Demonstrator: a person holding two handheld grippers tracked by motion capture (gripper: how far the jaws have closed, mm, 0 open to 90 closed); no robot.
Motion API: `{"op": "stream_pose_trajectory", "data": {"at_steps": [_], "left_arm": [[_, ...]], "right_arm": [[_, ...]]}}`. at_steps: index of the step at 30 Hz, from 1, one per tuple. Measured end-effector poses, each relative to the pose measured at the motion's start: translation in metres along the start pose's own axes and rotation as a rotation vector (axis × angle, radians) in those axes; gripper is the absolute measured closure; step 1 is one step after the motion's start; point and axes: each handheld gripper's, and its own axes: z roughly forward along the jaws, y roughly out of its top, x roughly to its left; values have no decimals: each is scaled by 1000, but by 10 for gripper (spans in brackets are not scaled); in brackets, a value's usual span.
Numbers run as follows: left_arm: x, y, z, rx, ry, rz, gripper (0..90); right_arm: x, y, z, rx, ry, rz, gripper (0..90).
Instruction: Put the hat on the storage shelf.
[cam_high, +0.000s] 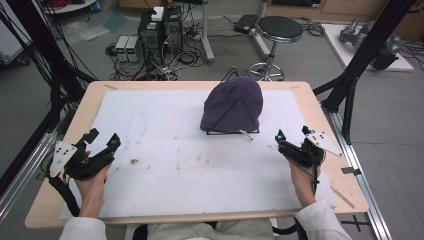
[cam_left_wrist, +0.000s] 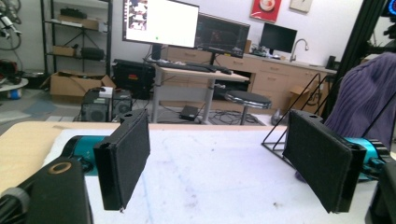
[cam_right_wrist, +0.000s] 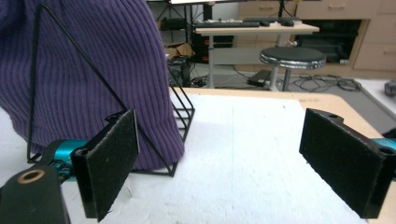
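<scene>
A white foam sheet (cam_high: 165, 165) covers most of the light wooden table (cam_high: 95, 92), marked here and there with small brown stains (cam_high: 134, 161). Beyond the far edge, a round black stool (cam_high: 279, 28) on a chrome base stands on the grey floor, near two dark computer towers (cam_high: 160, 30) wrapped in tangled cables. Black frame struts (cam_high: 367, 50) rise at the right of the table. In the left gripper view, a desk (cam_left_wrist: 201, 74) farther back carries a keyboard and two monitors (cam_left_wrist: 161, 22), one bright and one dark, with cardboard boxes (cam_left_wrist: 70, 84) and black shelving (cam_left_wrist: 77, 28) at the left wall.
</scene>
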Motion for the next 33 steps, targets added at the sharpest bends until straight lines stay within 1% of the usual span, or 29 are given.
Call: {"op": "stream_pose_trajectory", "data": {"at_steps": [2, 5, 8, 10, 11, 12, 13, 15, 20, 23, 29, 33], "left_arm": [[2, -4, -4, 1, 9, -1, 229], [6, -12, -9, 3, 30, -5, 229], [8, -17, -12, 9, 40, -12, 229], [9, -21, -15, 6, 40, -24, 229], [9, -23, -17, 2, 44, -25, 229], [9, -25, -17, 5, 47, -22, 229], [10, -27, -18, 11, 49, -21, 229], [11, -27, -18, 10, 45, -28, 229], [10, -27, -19, -5, 43, -27, 229], [11, -27, -20, -6, 44, -27, 229], [13, -26, -26, -19, 55, -38, 230], [14, -26, -27, -18, 58, -39, 230]], "right_arm": [[0, -5, -1, 7, -6, 16, 112], [1, -12, -4, 4, -21, 13, 112], [2, -19, -5, 15, -26, 4, 112], [2, -23, -4, 27, -28, 16, 112], [3, -24, -4, 35, -31, 23, 112], [2, -25, -4, 35, -36, 18, 112], [2, -26, -4, 37, -39, 25, 112], [2, -27, -5, 35, -42, 23, 112], [4, -27, -6, 18, -45, 20, 112], [4, -27, -5, 23, -45, 14, 112], [4, -26, -4, 22, -43, 28, 112], [5, -26, -4, 24, -40, 31, 112]]}}
